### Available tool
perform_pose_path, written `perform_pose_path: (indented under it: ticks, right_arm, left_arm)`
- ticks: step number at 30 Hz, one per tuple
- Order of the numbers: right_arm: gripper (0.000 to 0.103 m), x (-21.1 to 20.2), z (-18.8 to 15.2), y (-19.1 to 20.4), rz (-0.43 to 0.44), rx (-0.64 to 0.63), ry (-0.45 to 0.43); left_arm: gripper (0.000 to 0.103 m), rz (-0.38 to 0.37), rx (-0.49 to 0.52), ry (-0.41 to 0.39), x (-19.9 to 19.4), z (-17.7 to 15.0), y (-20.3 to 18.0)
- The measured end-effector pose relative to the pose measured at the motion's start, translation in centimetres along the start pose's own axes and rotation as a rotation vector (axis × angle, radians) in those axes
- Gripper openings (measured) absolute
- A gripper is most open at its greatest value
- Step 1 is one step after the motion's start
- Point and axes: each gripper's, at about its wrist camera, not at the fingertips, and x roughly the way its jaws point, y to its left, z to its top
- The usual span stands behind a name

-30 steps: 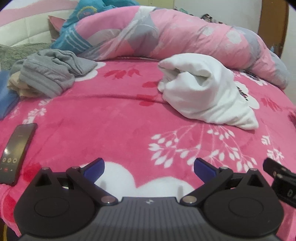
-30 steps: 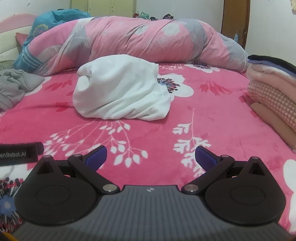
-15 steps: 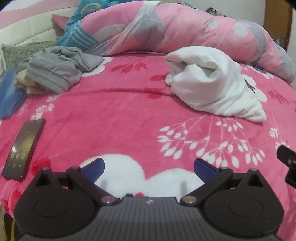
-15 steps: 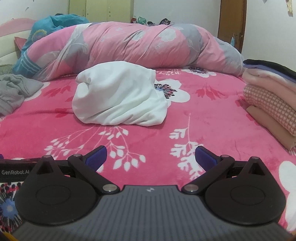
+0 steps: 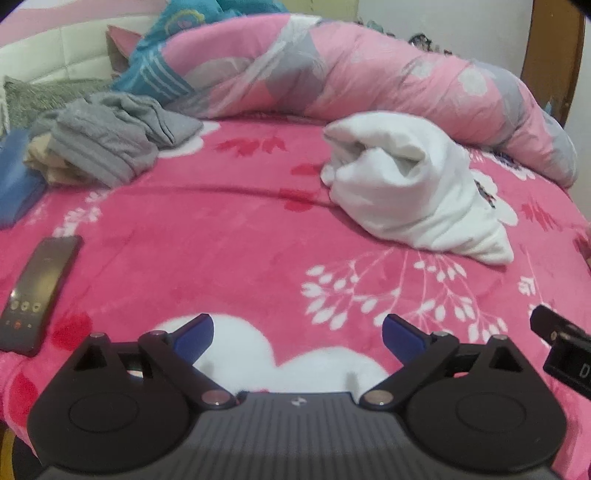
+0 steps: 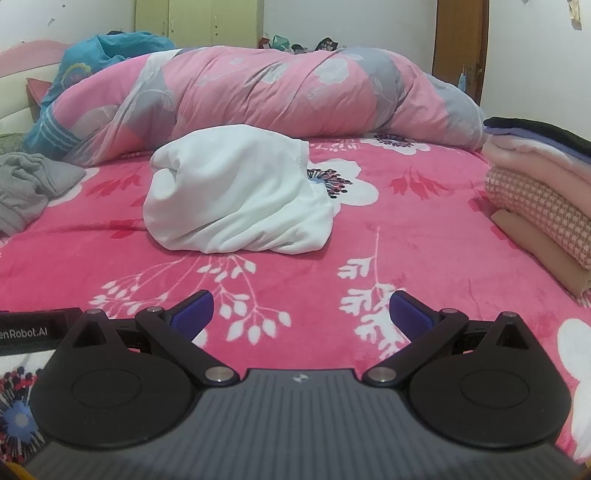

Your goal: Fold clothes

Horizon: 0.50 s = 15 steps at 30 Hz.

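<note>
Grippers (image 5: 297, 338) (image 6: 301, 314) splayed, empty; soft rumpled white garment (image 6: 236, 195) on plush blanket (image 6: 406, 236).

Bare blanket (image 6: 369, 251) lies open before the white bundle (image 6: 236, 195); phone (image 5: 37, 291) left.

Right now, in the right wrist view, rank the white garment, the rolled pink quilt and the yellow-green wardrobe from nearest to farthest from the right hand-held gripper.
1. White garment, crumpled on the blanket, ahead and slightly left of the right hand-held gripper.
2. Rolled pink quilt, lying across the bed behind it.
3. Yellow-green wardrobe, against the back wall.
</note>
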Motion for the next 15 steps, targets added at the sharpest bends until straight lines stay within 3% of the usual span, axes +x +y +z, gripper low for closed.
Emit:
perform_pose_path:
  ticks: [8, 15]
  right_arm:
    - [0.102, -0.05, 0.18, 0.29, 0.006, -0.005, -0.001]
    - [0.102, 0.06, 0.29, 0.42, 0.009, -0.002, 0.006]
  left_arm:
    - [0.103, -0.001, 0.061, -0.054, -0.76, 0.26, -0.74]
    - [0.103, -0.019, 0.067, -0.042, -0.77, 0.52, -1.04]
